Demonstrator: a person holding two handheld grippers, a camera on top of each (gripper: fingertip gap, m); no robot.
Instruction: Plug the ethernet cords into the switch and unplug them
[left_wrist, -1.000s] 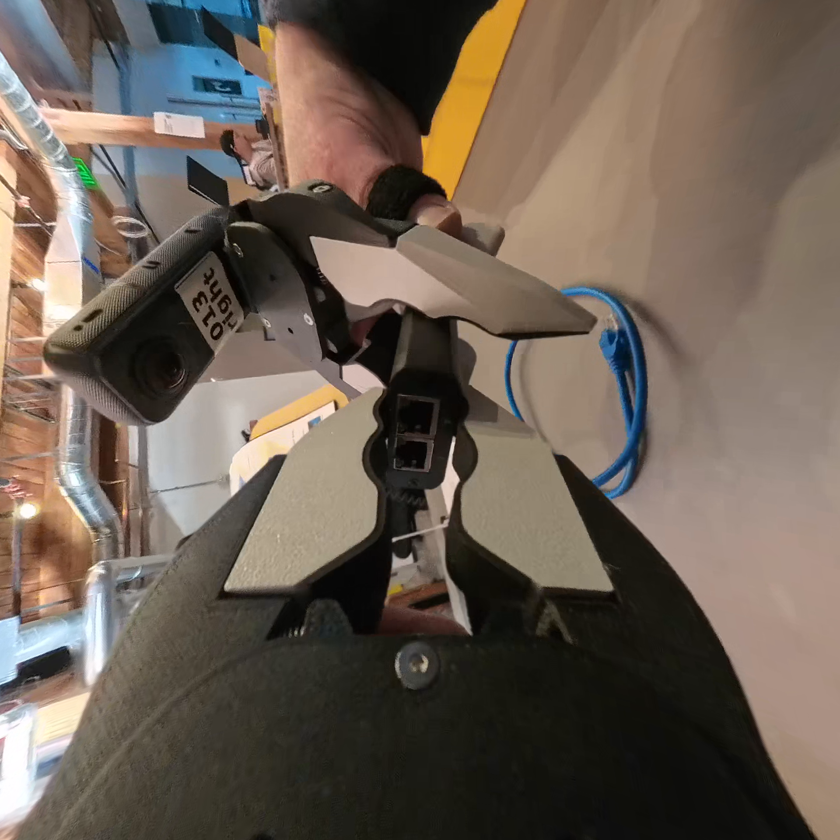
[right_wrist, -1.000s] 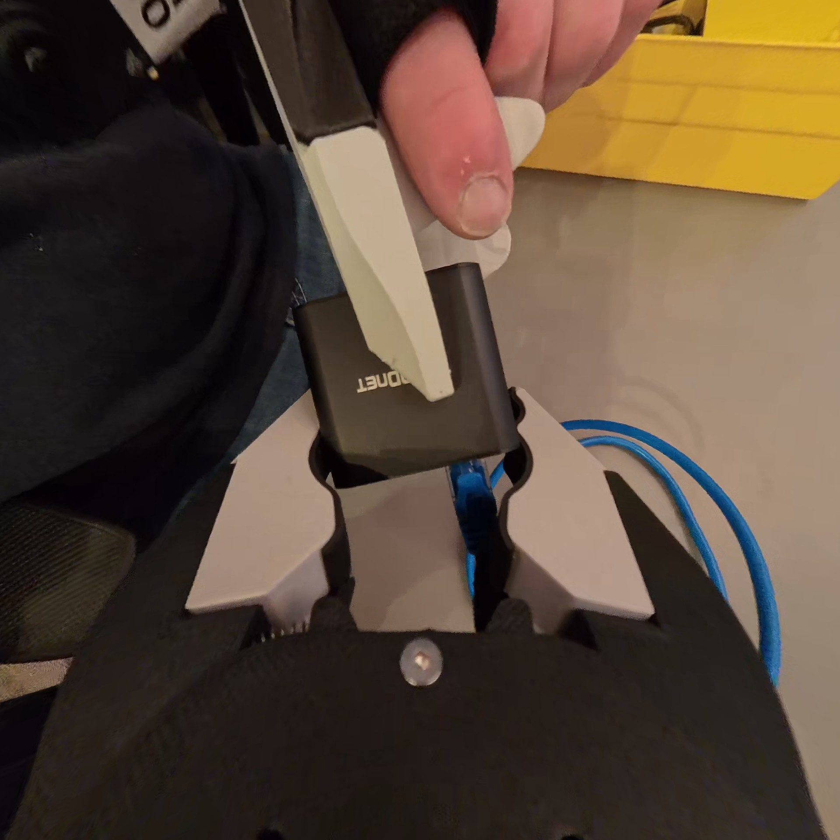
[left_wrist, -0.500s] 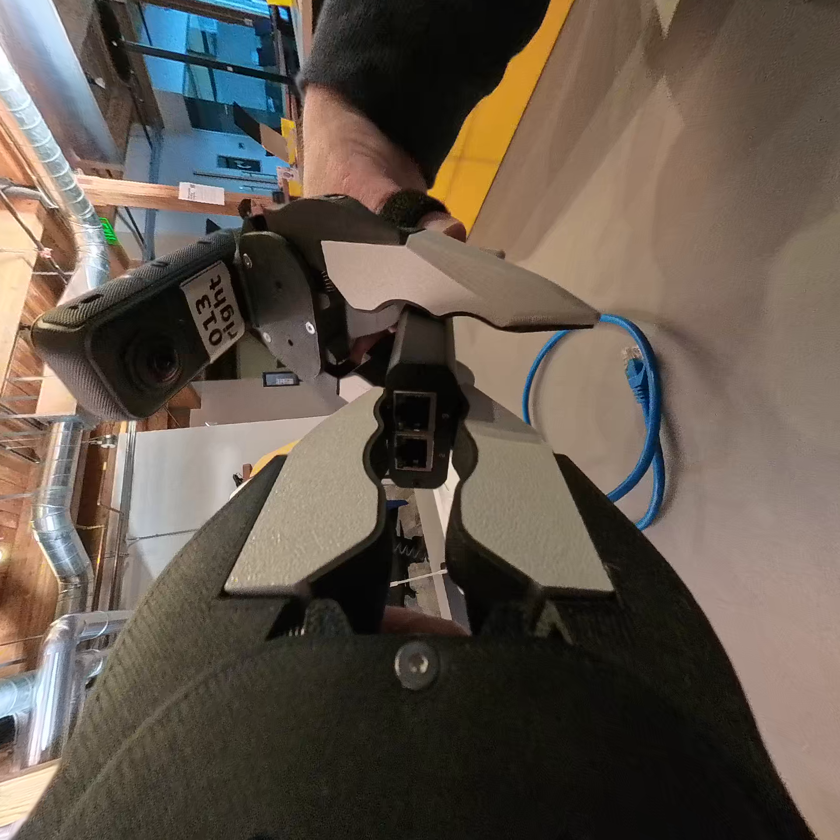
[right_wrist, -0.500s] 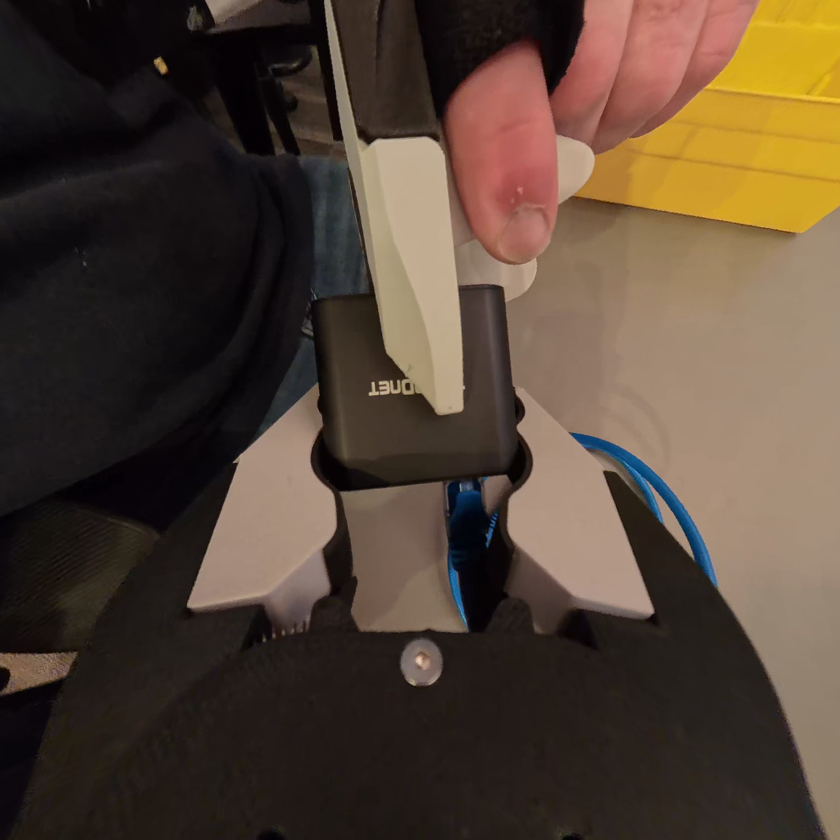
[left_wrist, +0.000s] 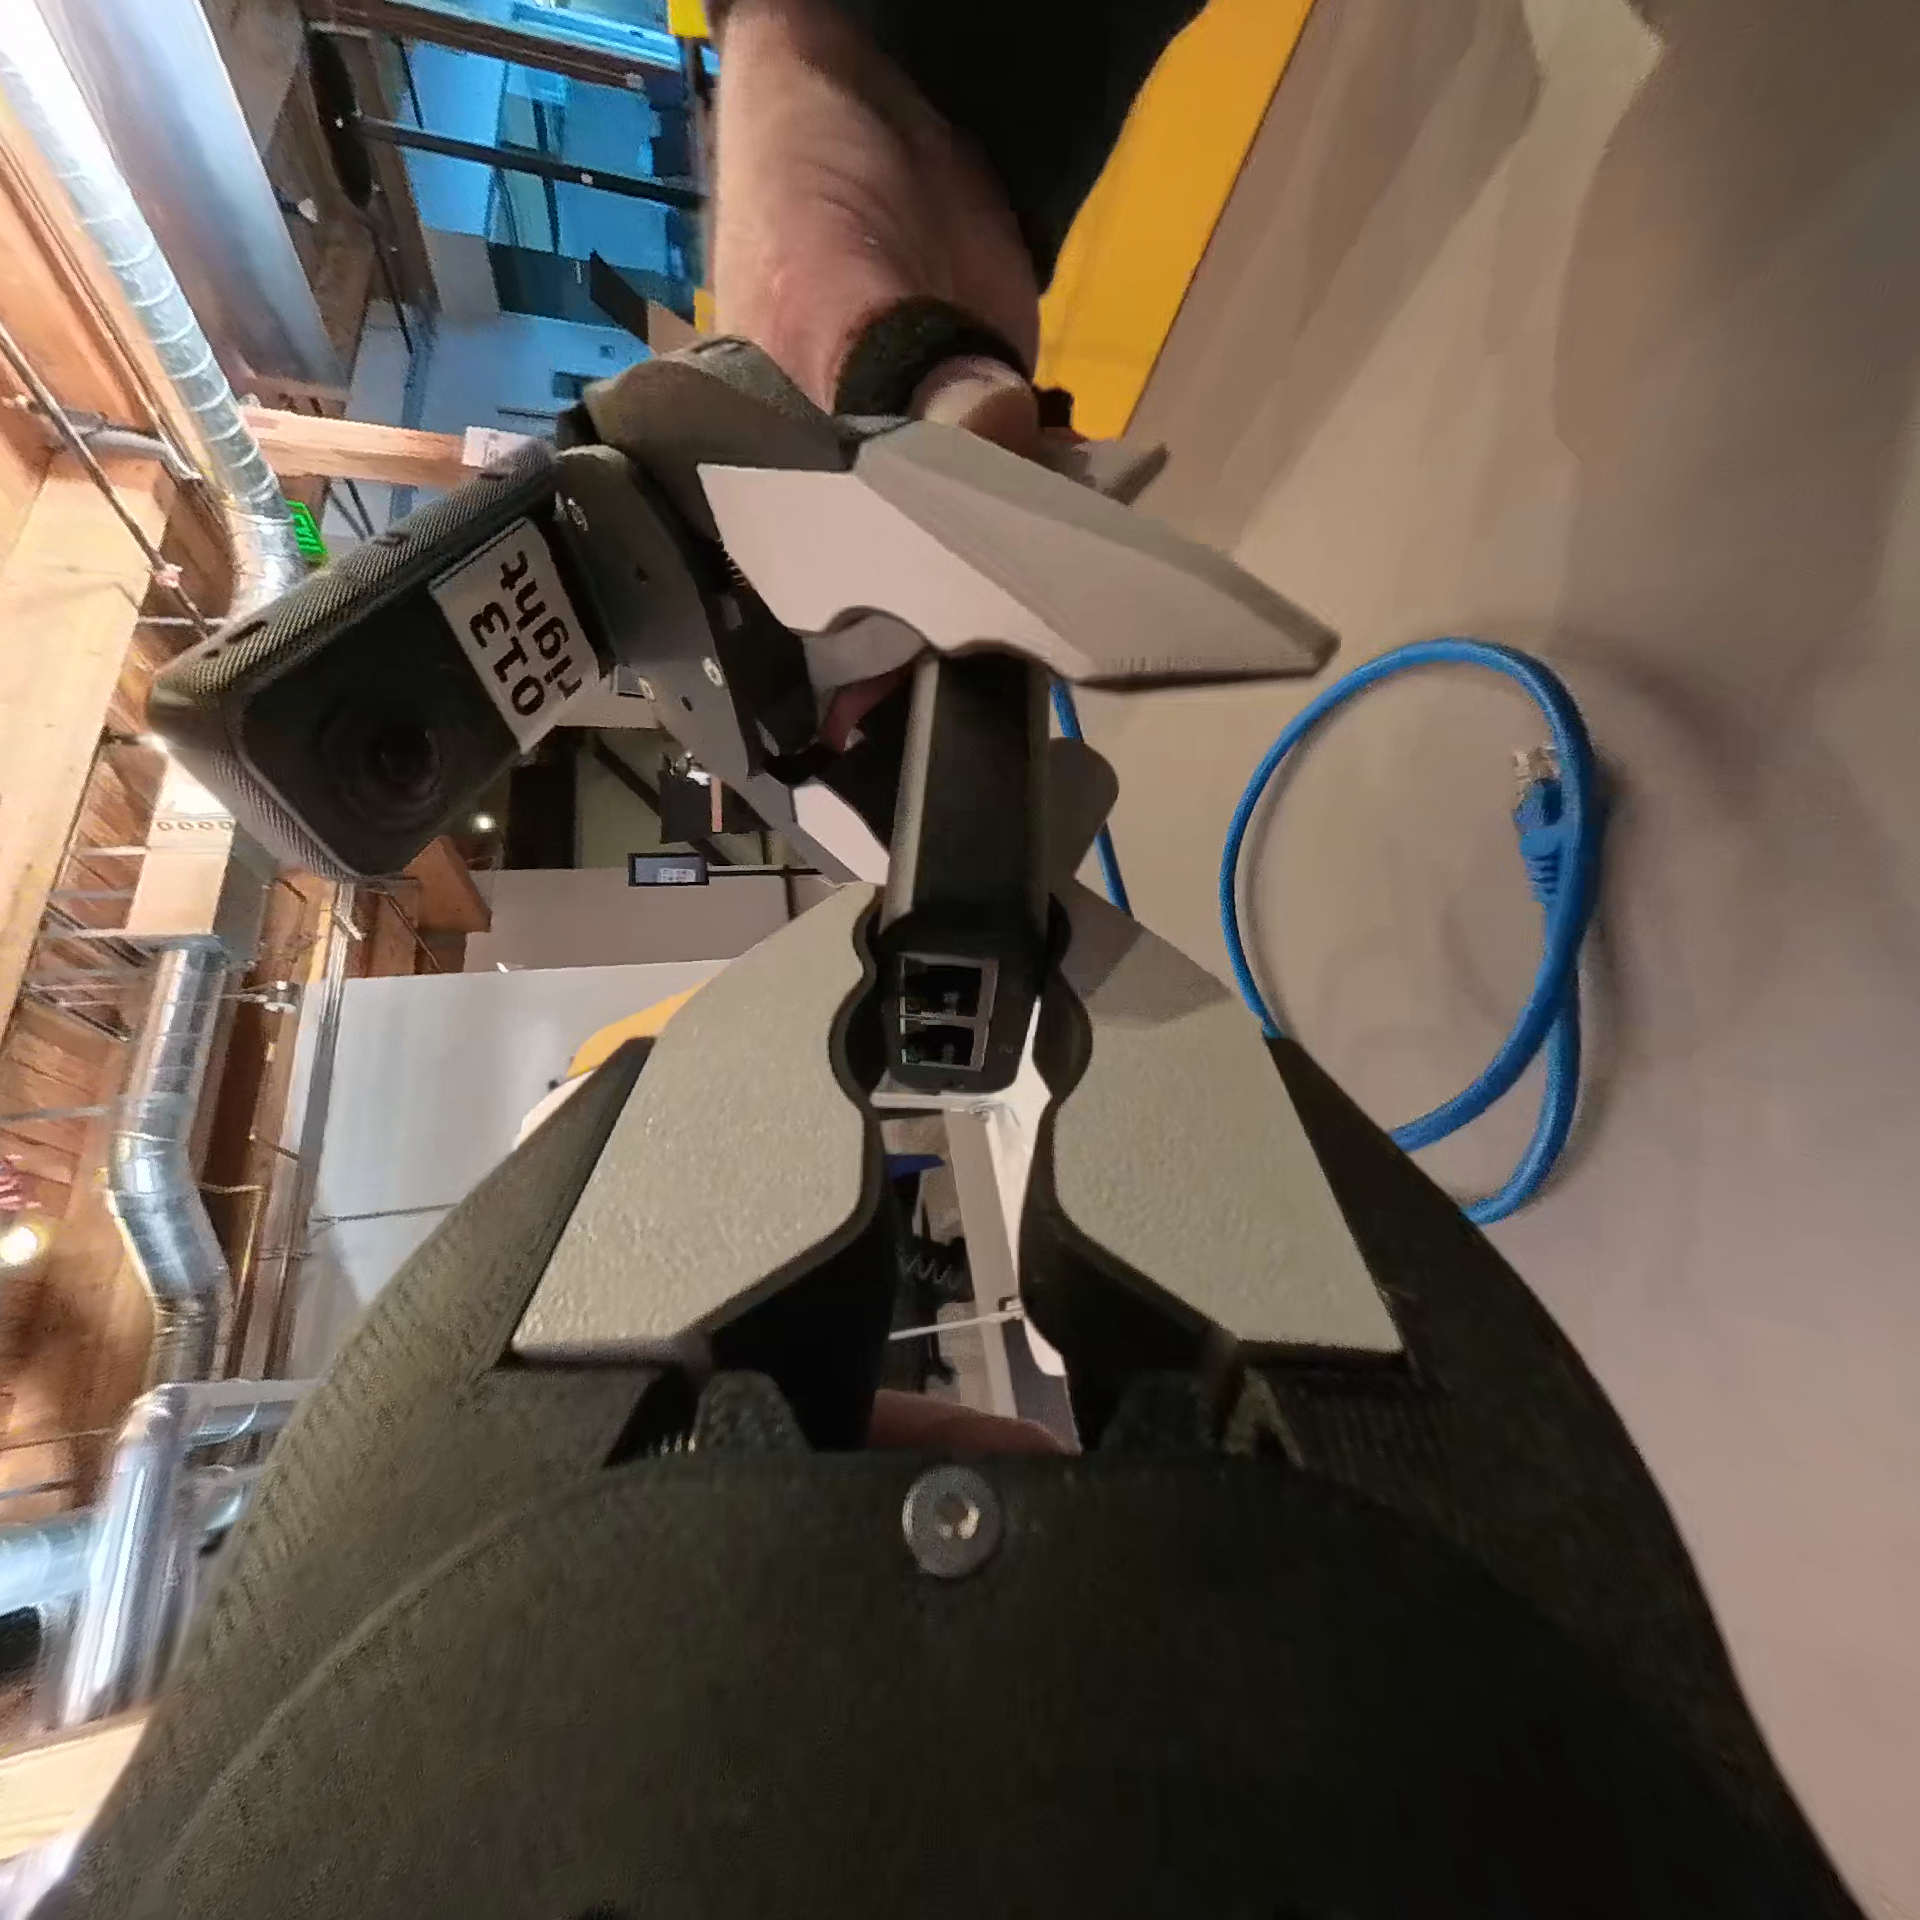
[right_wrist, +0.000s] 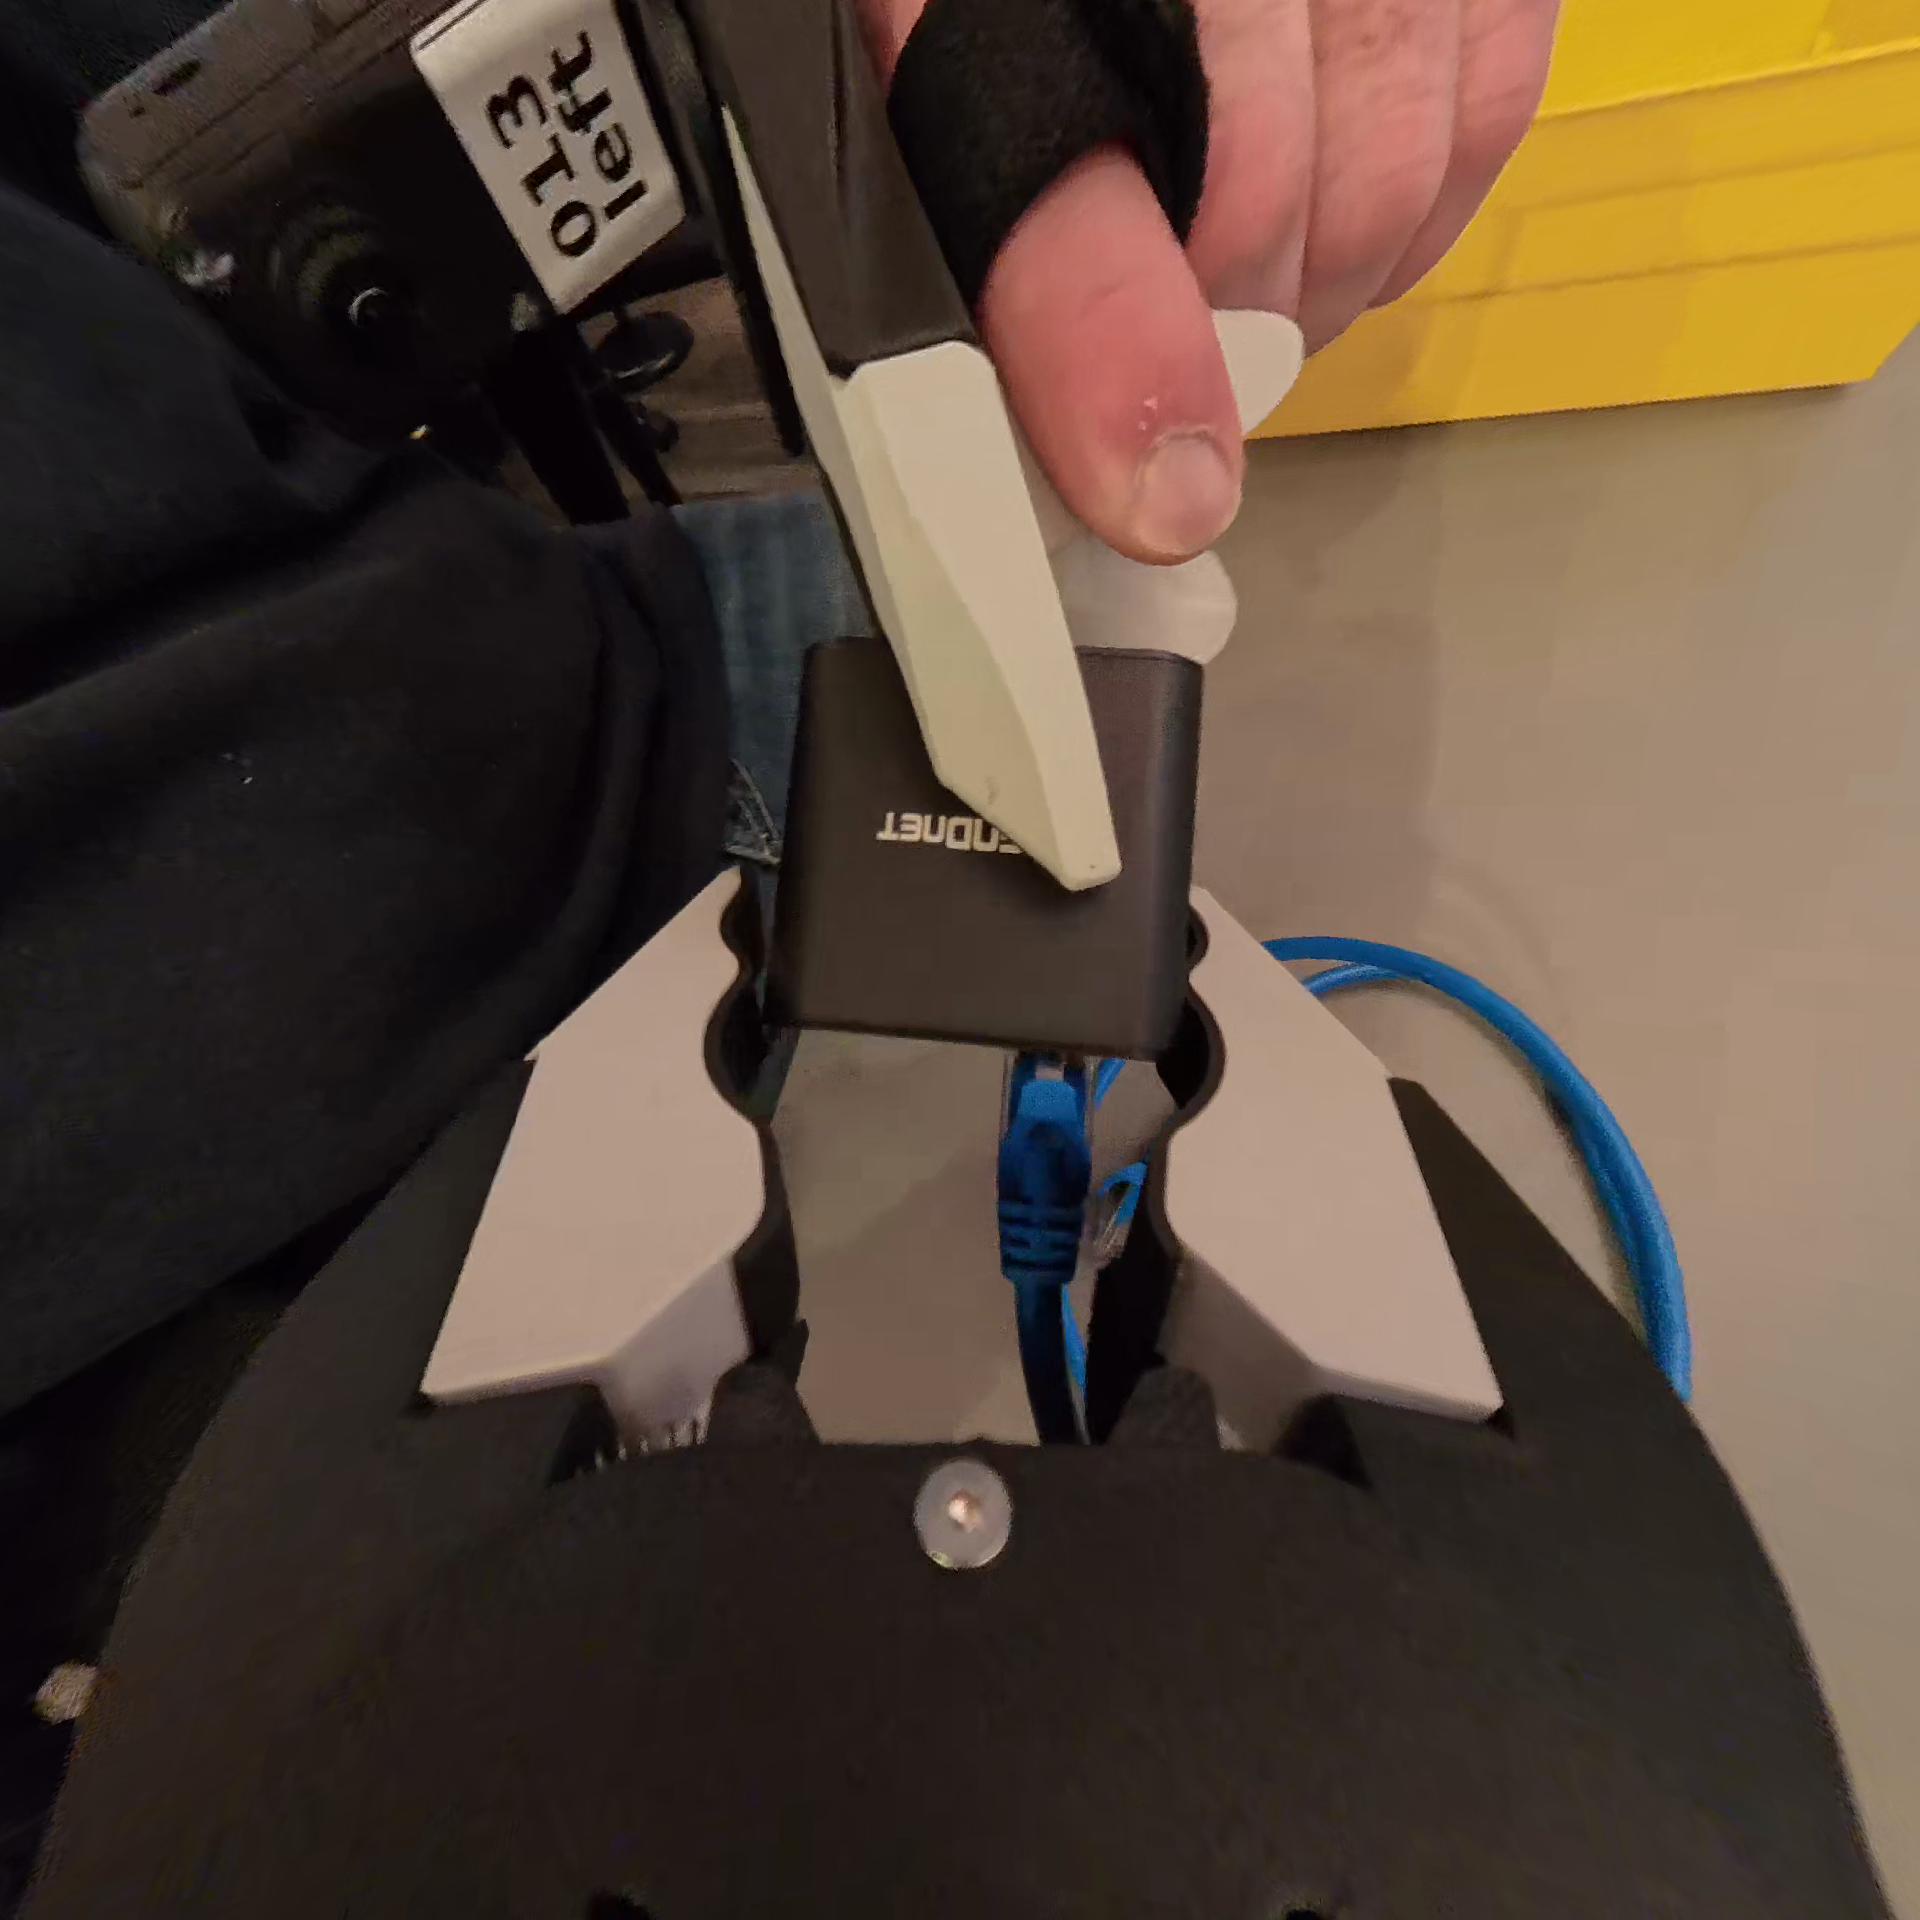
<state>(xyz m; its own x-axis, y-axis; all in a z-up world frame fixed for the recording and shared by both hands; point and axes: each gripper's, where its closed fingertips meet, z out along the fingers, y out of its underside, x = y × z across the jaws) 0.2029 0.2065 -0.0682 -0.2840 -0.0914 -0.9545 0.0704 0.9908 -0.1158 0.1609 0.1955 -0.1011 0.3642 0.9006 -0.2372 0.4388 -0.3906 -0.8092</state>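
switch pinched in my left claw, right claw wide around its end, grip unclear: i'd pull the plugged cord straight out.

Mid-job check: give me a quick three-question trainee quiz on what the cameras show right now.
1. True or false: both ports on the switch end facing the left wrist camera are empty.
2. The loose blue plug in the left wrist view lies: A) on the grey table; B) in the yellow bin; C) in the left gripper.
3. Fill in: in the right wrist view, a second blue plug meets the switch's near edge between the fingers of the ____ gripper.

Key: 1 true; 2 A; 3 right.
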